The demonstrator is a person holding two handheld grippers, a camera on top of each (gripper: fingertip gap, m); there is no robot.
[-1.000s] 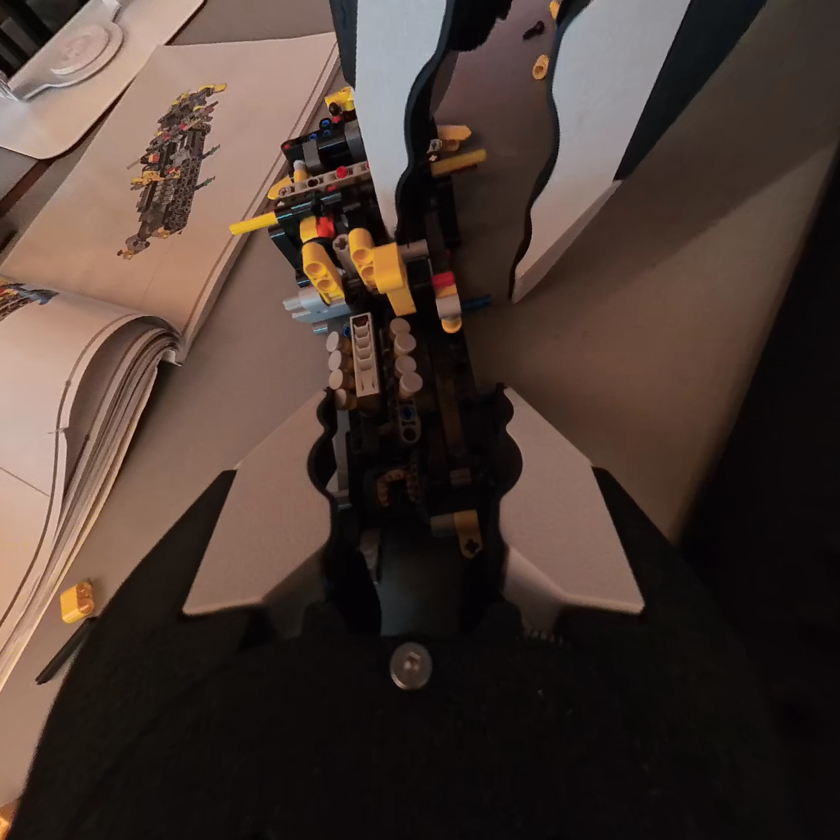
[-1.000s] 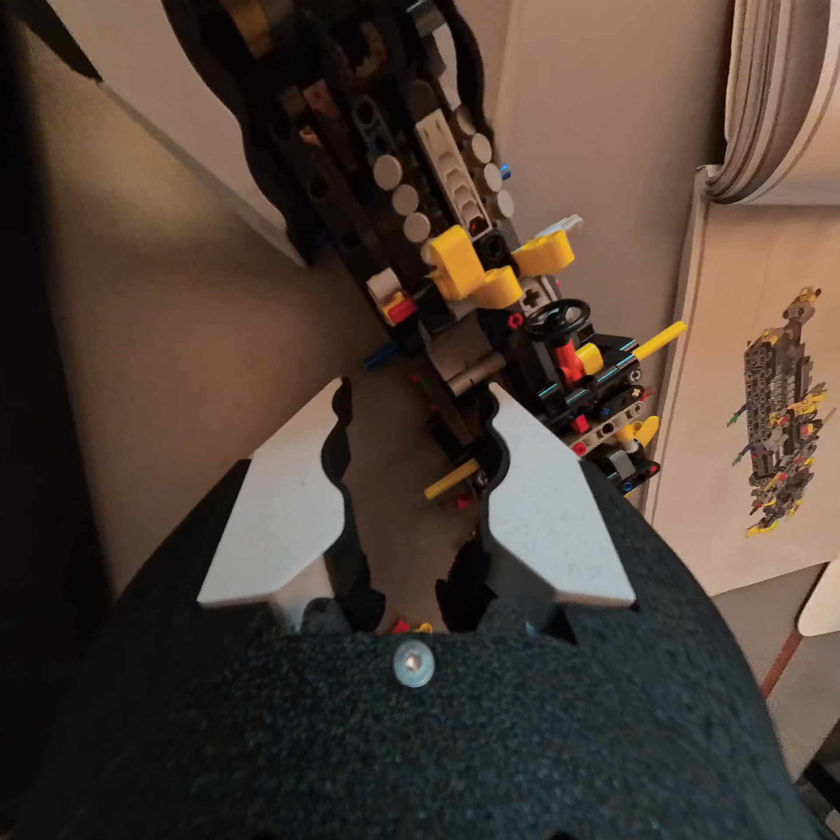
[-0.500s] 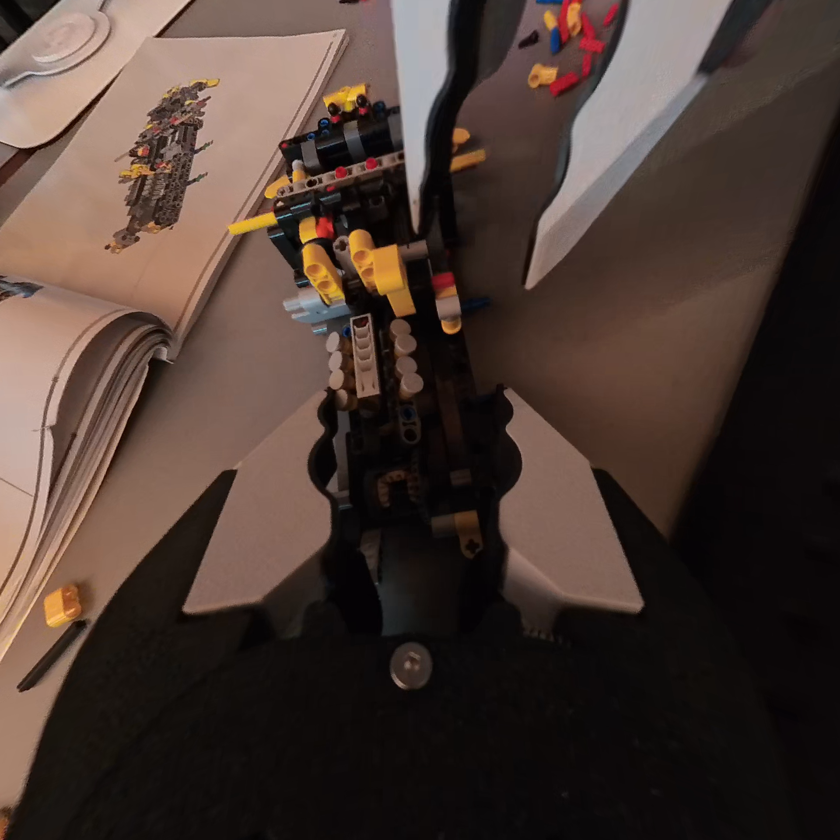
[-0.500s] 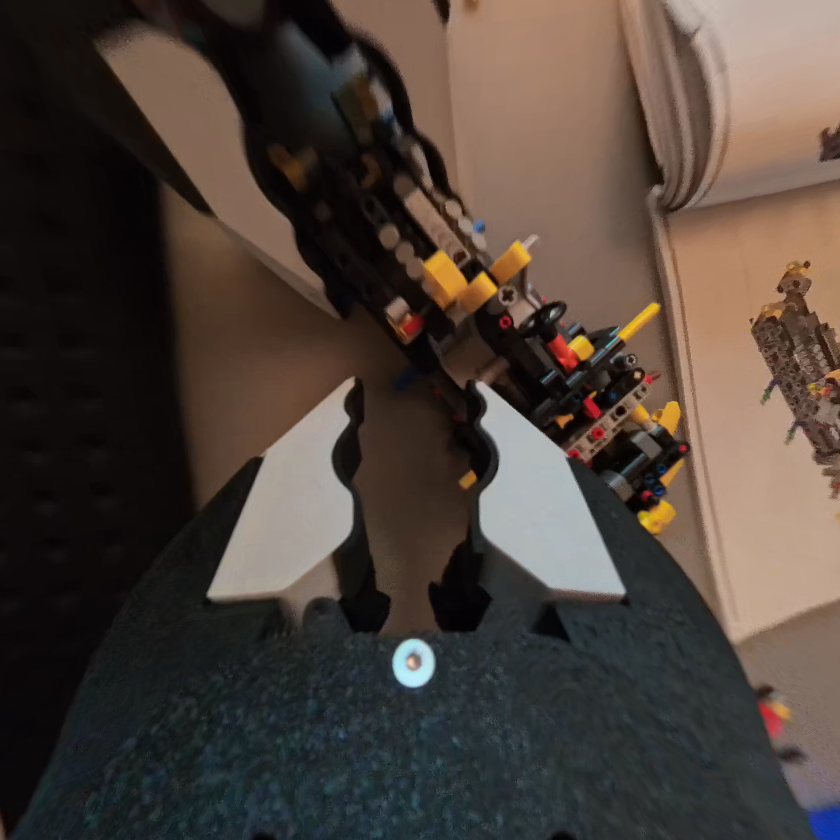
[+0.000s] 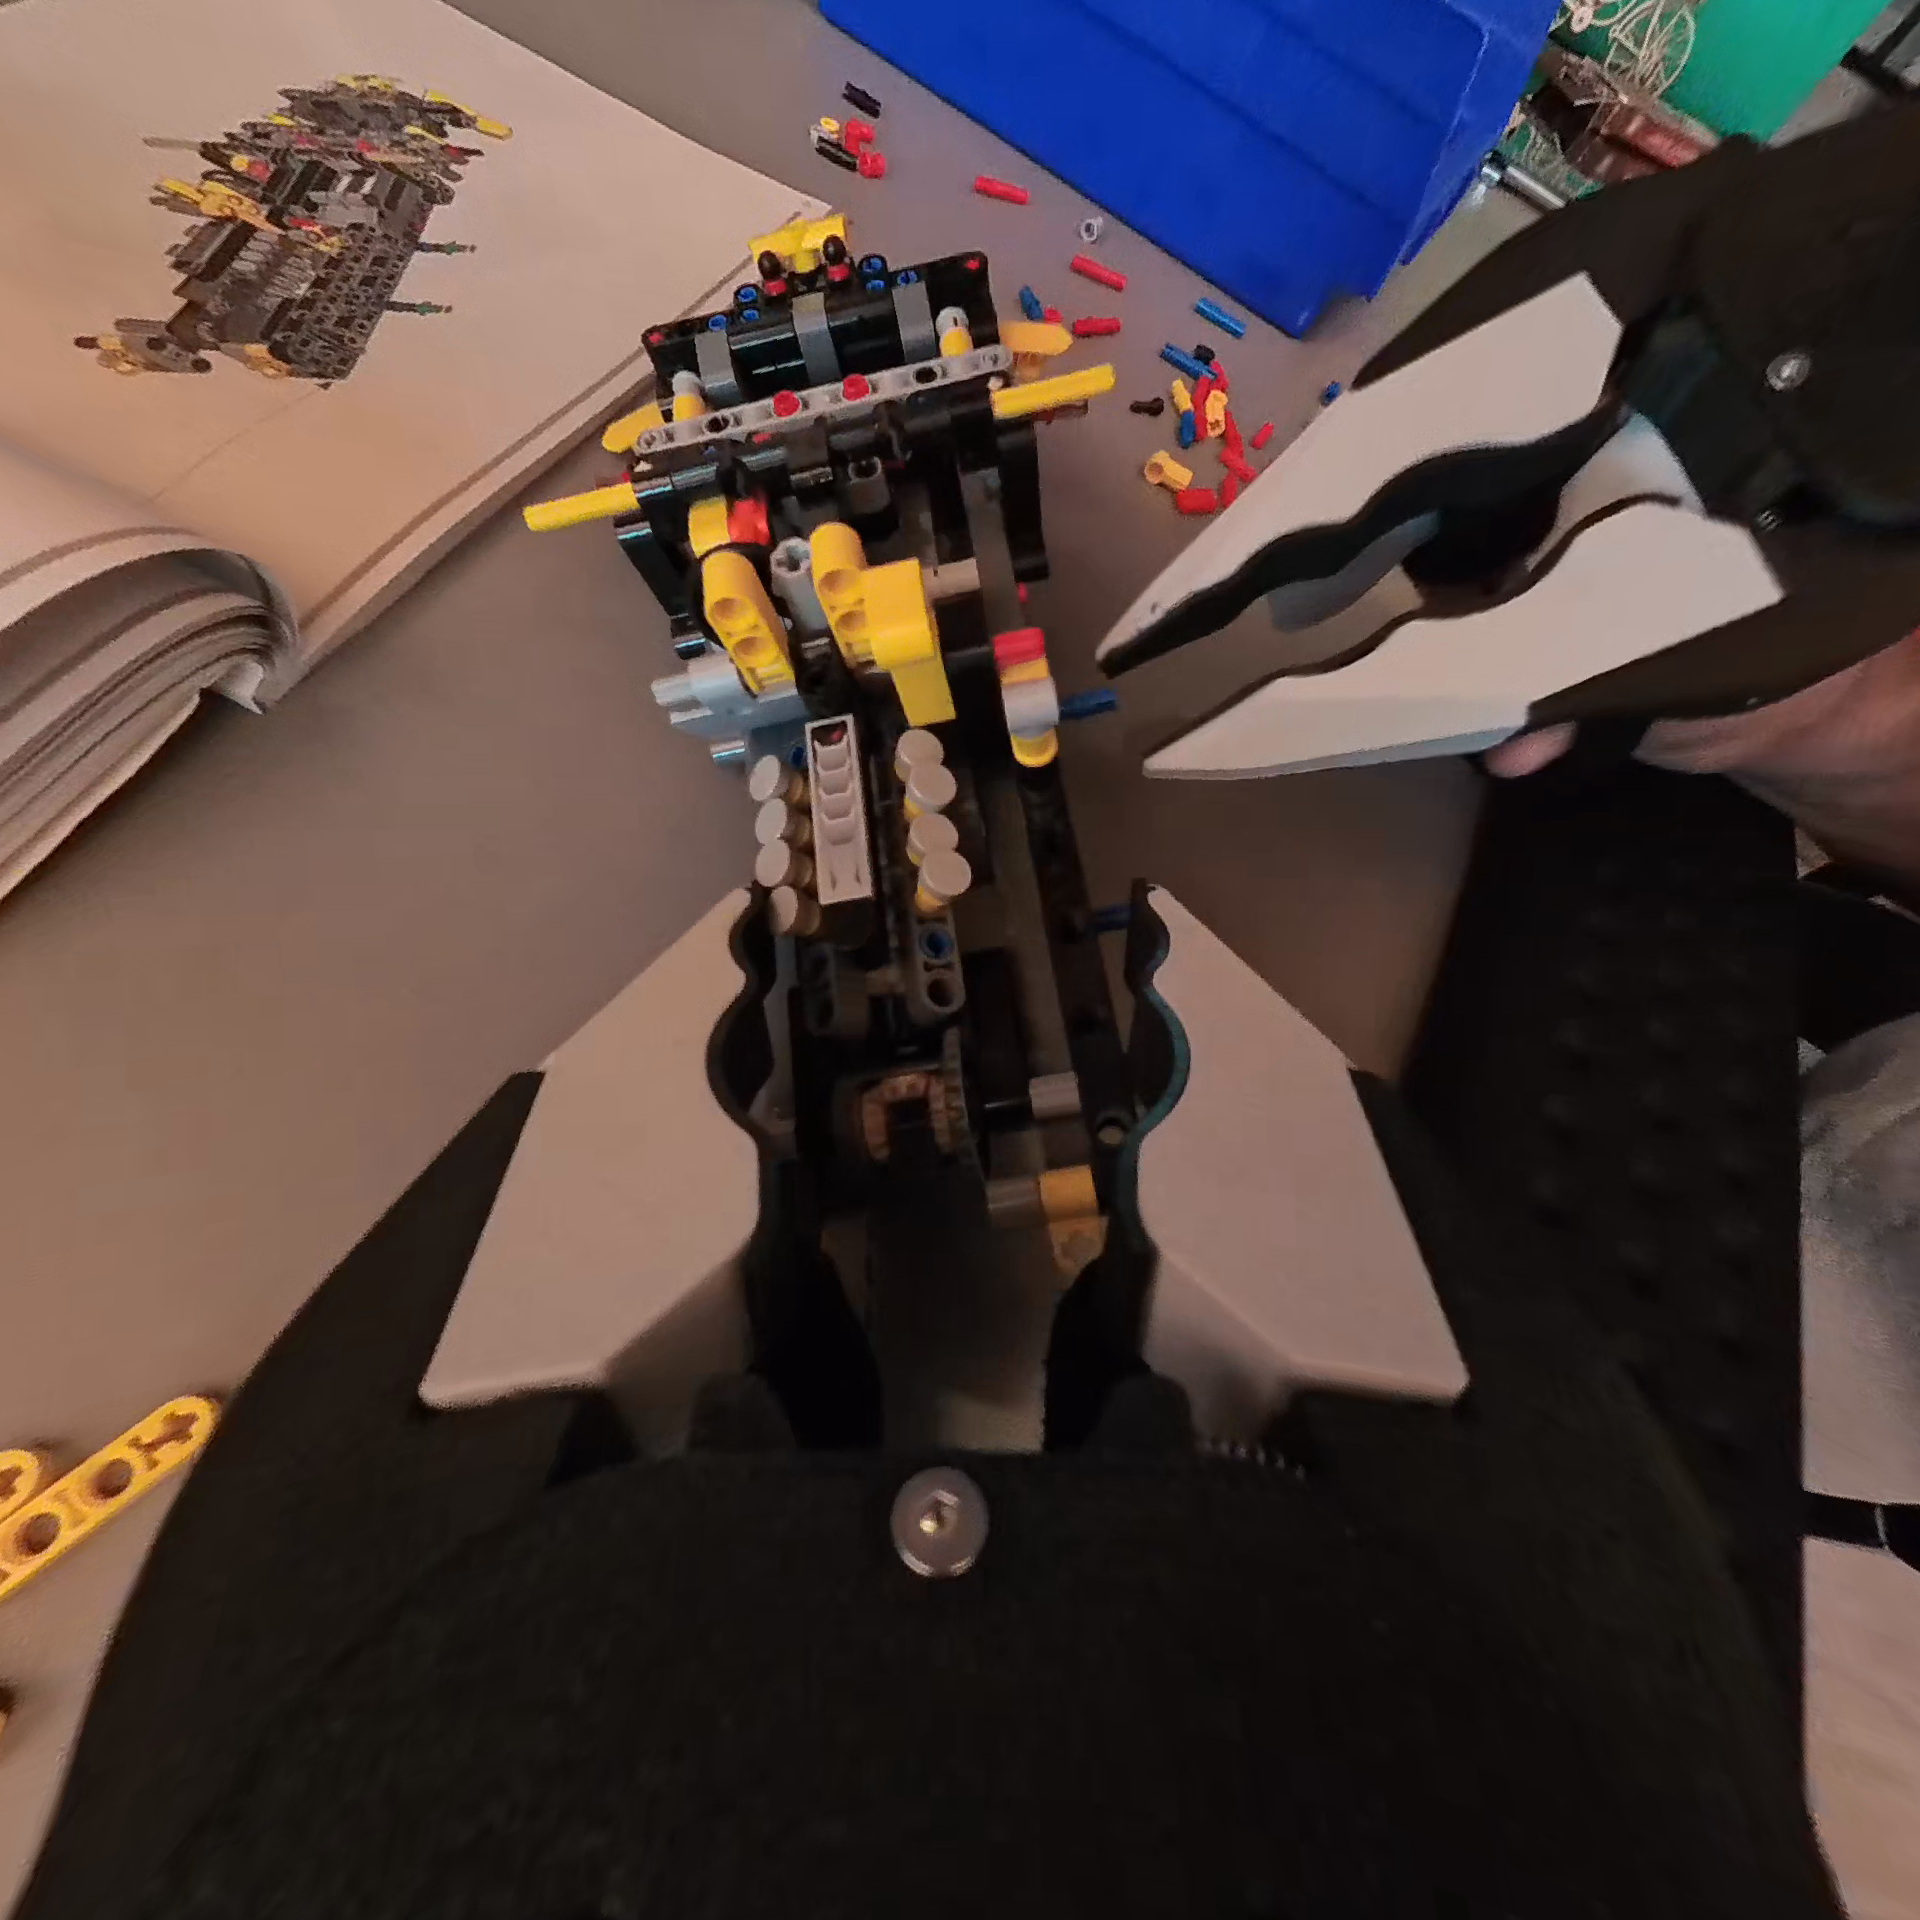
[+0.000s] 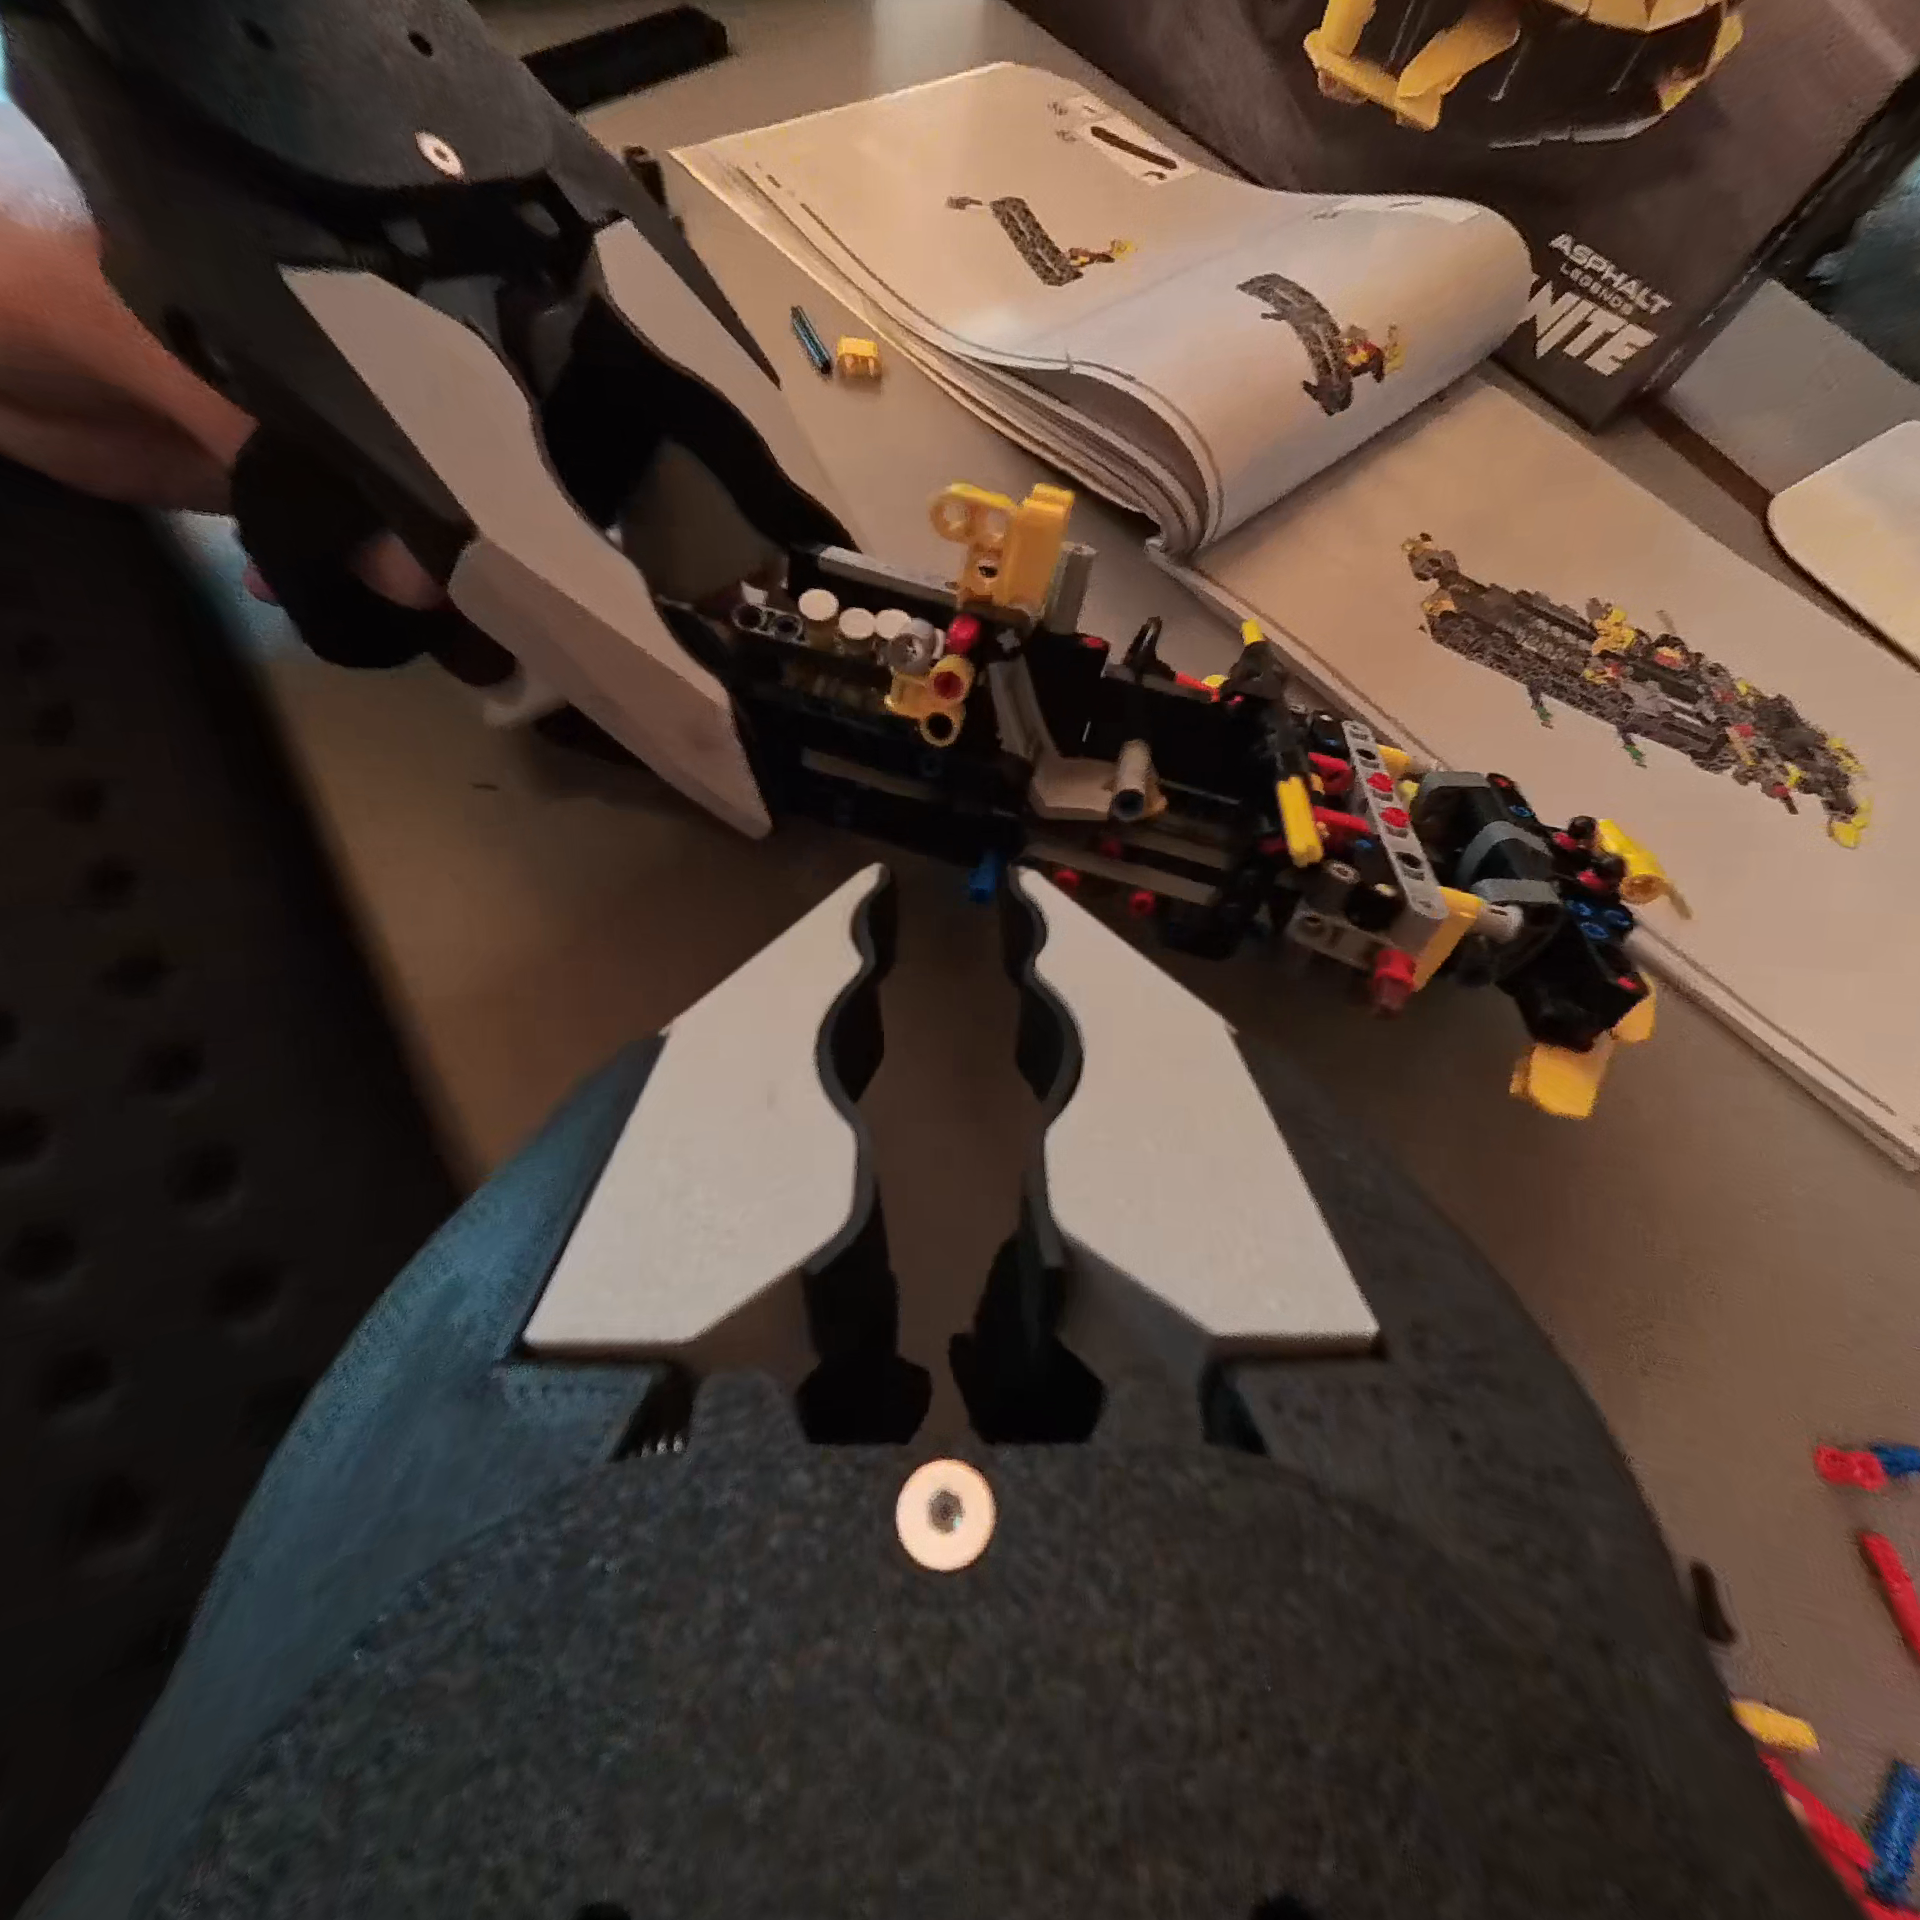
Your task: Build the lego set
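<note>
The lego model [image 5: 831, 540] is a long black chassis with yellow, grey and red parts. My left gripper [image 5: 940, 914] is shut on its rear end and holds it pointing away over the table. My right gripper [image 5: 1122, 707] is at the model's right side, empty, with only a narrow gap between its fingers. In the right wrist view the model [image 6: 1195, 790] lies crosswise in front of my right gripper [image 6: 951, 883]. A blue pin [image 6: 982, 881] sticks out of the model just at the right fingertips. The left gripper's near finger [image 6: 582, 582] covers the model's rear.
An open instruction booklet [image 5: 312, 416] lies left of the model and also shows in the right wrist view [image 6: 1195, 312]. A blue bin [image 5: 1195, 125] stands behind, with loose red, blue and yellow pins [image 5: 1205, 436] before it. Yellow beams [image 5: 94, 1475] lie near left. The set's box [image 6: 1558, 156] stands behind the booklet.
My right gripper has swung from beyond the model's far end round to its right side, and its fingers have narrowed. My left gripper has kept hold of the model.
</note>
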